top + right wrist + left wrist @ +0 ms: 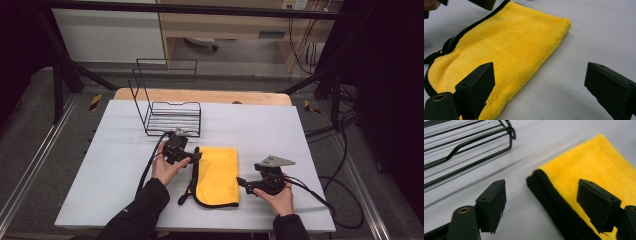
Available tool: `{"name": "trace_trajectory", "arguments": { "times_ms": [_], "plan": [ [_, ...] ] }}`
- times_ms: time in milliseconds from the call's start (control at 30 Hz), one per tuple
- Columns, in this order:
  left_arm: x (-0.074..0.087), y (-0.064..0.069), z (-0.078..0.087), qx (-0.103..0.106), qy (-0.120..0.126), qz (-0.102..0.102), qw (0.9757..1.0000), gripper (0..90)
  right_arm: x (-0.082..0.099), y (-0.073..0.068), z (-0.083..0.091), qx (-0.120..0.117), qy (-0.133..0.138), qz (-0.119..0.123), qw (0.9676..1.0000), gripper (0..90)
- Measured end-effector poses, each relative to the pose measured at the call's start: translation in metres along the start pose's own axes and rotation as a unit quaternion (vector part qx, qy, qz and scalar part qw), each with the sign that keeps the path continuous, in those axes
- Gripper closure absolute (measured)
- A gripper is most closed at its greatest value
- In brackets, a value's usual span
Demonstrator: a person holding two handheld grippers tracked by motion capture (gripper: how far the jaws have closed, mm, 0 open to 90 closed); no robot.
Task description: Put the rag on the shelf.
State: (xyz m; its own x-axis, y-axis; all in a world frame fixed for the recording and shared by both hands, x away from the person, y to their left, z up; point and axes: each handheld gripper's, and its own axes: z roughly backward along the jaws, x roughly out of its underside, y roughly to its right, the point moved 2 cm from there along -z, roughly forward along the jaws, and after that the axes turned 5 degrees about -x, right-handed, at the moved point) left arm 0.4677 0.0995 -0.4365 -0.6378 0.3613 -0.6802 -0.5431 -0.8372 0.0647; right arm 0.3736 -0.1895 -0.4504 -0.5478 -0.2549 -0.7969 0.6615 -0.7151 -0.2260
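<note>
A folded yellow cloth with a black border lies flat on the white table. My left gripper is at the cloth's far left corner, held in a hand. In the left gripper view the left gripper is open, its jaws straddling the cloth's black-edged corner without pressing it. My right gripper sits at the cloth's right edge near the front. In the right gripper view the right gripper is open, one jaw over the cloth, the other over bare table.
A black wire rack stands just beyond the left gripper at the back of the table; its bars show close by in the left gripper view. Black cables trail off the table's right side. A loose black strip lies by the cloth's left edge.
</note>
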Motion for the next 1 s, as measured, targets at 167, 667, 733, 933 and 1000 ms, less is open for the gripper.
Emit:
{"name": "trace_trajectory", "arguments": {
  "times_ms": [167,667,733,933,1000],
  "plan": [
    [-0.002,-0.006,-0.016,-0.002,-0.007,0.019,0.9998,37.0,0.000,0.000,-0.001,-0.002,-0.002,0.000,1.0000,10.3],
    [-0.001,-0.002,-0.031,0.009,-0.008,0.021,0.9997,49.3,0.000,0.000,-0.003,-0.009,-0.004,-0.006,0.9999,12.2],
    [-0.001,0.000,-0.031,0.012,-0.007,0.016,0.9998,51.7,0.000,0.001,-0.004,-0.010,-0.003,-0.006,0.9999,12.3],
    [0.000,0.005,-0.032,0.018,-0.005,0.011,0.9998,64.9,-0.001,0.001,-0.004,-0.014,-0.004,-0.007,0.9999,12.7],
    [0.000,0.005,-0.031,0.022,-0.006,0.013,0.9997,67.8,-0.002,0.002,-0.004,-0.014,-0.002,-0.007,0.9999,12.8]
  ]
}}
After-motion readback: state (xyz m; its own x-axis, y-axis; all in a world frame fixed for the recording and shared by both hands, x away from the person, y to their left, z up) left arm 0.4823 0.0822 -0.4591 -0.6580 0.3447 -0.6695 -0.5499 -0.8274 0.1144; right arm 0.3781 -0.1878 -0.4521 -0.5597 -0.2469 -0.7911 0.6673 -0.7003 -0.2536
